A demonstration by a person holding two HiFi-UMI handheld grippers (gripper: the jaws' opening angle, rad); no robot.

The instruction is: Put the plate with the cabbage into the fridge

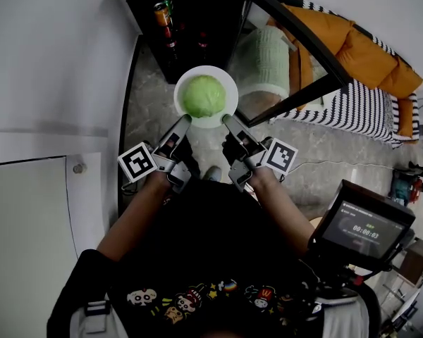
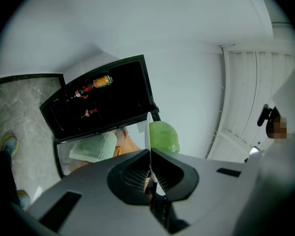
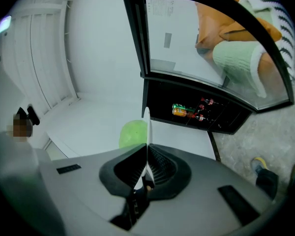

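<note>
Plate carrying the green cabbage hangs level just before the open fridge, its near rim clamped on either side by the left gripper and right gripper, likely so the round head stays put.

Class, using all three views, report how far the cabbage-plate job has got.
Done: the fridge door stands open and the plate is lifted. In hand: left gripper and right gripper each clamp its rim, cabbage on top, outside the fridge. Left: set it inside and release.
</note>
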